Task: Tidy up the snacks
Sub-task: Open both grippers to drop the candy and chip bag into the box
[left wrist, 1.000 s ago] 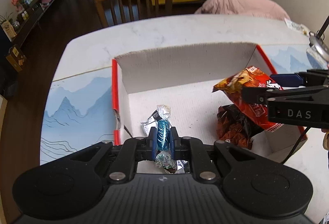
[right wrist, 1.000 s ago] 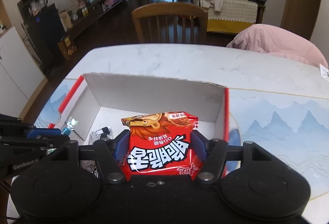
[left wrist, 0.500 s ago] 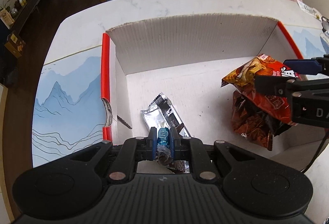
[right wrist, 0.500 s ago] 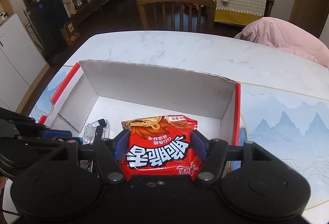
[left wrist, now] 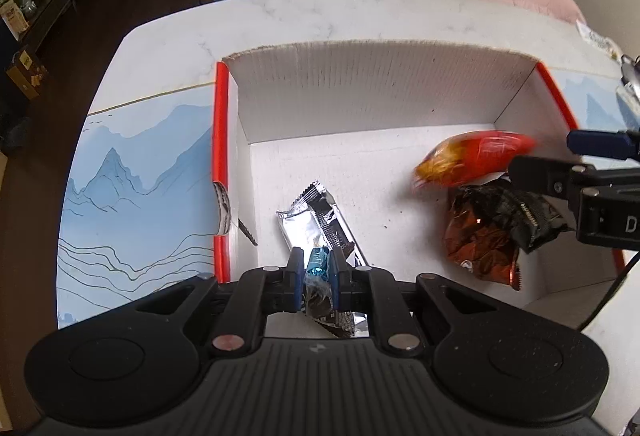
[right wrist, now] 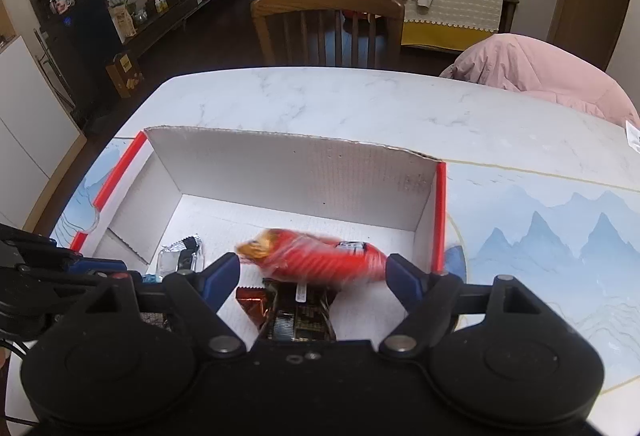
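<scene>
Lower centre of frame, the left gripper [left wrist: 316, 276] pinches a blue candy [left wrist: 318, 261] over the box [left wrist: 360, 84]; the right gripper [right wrist: 312, 272], jaws opening, frames a blurred red packet [right wrist: 320, 262], pads clear of it.

Matt corrugated cardboard box [left wrist: 360, 88], glossy crinkled foil wrapper [left wrist: 310, 214], smooth marble-look worktop [right wrist: 360, 100], and a varnished wooden chair [right wrist: 326, 2].

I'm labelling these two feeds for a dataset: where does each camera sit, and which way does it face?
Left wrist: on the left gripper, looking down into the left part of the white cardboard box; its jaws pinch a blue foil candy; the right gripper enters at right.
Right wrist: on the right gripper, facing the box's right part; its jaws are opening, the blurred red snack bag between them; the left gripper shows at left.
Shared: box, red bag, silver wrapper, dark red foil bag, wooden chair.
</scene>
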A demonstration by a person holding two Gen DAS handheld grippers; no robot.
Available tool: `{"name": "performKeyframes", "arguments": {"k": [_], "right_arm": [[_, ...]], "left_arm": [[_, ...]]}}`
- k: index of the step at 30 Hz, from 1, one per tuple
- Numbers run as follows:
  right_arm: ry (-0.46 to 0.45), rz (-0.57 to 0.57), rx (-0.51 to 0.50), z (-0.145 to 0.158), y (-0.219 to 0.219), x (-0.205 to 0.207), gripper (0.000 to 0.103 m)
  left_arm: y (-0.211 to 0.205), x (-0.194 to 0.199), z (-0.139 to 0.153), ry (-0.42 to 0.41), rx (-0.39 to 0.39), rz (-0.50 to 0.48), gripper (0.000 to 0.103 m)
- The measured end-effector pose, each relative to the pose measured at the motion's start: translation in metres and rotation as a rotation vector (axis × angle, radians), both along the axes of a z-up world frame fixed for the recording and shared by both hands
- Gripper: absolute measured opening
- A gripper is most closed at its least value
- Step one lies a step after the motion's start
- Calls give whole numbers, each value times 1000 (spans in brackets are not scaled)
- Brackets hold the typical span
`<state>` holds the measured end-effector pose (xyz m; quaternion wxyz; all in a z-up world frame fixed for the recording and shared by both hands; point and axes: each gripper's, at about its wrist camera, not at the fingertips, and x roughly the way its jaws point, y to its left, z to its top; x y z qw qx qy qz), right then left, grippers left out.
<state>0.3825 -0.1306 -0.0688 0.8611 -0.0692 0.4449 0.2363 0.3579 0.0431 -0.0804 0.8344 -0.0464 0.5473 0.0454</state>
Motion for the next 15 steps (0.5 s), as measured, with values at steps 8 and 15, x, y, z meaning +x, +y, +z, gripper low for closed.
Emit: {"name": "performKeyframes", "arguments": {"k": [8,15], "right_arm": [[-22,-7,40,17,-7,-21,80],[-69,9,65,37,-8,-52,81]], "left_arm": [[3,-21,21,-65,-17,14,13],[2,-46,42,-124,-35,10,13]]}}
